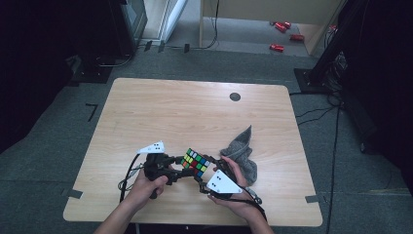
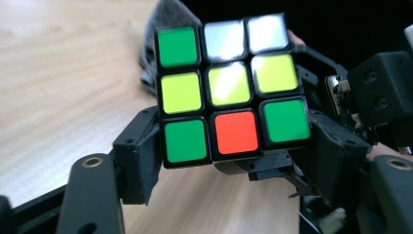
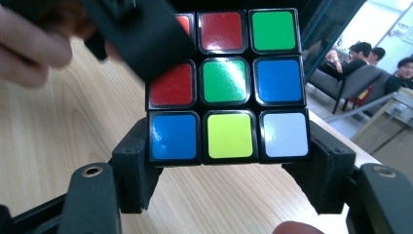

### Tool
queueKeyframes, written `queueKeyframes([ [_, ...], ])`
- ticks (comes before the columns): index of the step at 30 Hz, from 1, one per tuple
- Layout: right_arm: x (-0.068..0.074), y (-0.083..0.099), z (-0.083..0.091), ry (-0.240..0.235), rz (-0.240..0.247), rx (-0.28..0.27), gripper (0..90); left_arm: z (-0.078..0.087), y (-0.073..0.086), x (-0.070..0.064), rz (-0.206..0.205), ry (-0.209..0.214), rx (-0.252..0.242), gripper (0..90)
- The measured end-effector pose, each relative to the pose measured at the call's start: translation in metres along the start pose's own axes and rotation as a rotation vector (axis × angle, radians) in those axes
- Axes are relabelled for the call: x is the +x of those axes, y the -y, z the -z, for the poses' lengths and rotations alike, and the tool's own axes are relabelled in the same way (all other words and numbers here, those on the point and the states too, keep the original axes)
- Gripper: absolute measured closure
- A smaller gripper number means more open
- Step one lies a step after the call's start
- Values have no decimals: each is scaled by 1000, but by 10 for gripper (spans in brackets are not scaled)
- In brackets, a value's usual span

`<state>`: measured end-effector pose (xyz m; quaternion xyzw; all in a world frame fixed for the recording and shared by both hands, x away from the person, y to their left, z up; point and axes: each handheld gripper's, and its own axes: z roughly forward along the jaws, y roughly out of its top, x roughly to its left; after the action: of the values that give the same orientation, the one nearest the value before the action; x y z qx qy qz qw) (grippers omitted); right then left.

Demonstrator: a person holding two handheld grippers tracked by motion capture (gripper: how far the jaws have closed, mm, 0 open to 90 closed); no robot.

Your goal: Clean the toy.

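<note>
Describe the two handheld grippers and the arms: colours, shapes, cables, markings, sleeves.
Both the left gripper and the right gripper are black, with blocky matte jaws and brass-ringed screw holes on the arms. Each carries a pale three-cornered plate printed with small black dots. A black cable trails from each. The person's forearms are bare, with no sleeves in view.

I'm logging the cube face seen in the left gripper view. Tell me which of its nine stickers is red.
The bottom-middle sticker on the cube: the only red one, sitting between two green corner stickers, directly under the yellow centre. The other eight are green, yellow or white.
</note>
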<state>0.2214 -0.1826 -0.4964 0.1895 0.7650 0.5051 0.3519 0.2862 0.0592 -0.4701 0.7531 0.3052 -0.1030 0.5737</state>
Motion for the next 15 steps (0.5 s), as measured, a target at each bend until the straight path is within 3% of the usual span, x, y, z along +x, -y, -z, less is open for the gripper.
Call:
queueKeyframes([
  [3,-4,3,1,17,-19,20,334,8,-2,3,1,-18,-65,288],
  [5,-8,4,2,26,-42,29,334,10,-1,3,-23,-56,-89,274],
  [12,-23,3,9,40,-133,42,334,8,4,4,-144,-226,-128,229],
  [15,-29,-1,12,35,-207,46,334,4,8,1,-237,-308,-119,225],
])
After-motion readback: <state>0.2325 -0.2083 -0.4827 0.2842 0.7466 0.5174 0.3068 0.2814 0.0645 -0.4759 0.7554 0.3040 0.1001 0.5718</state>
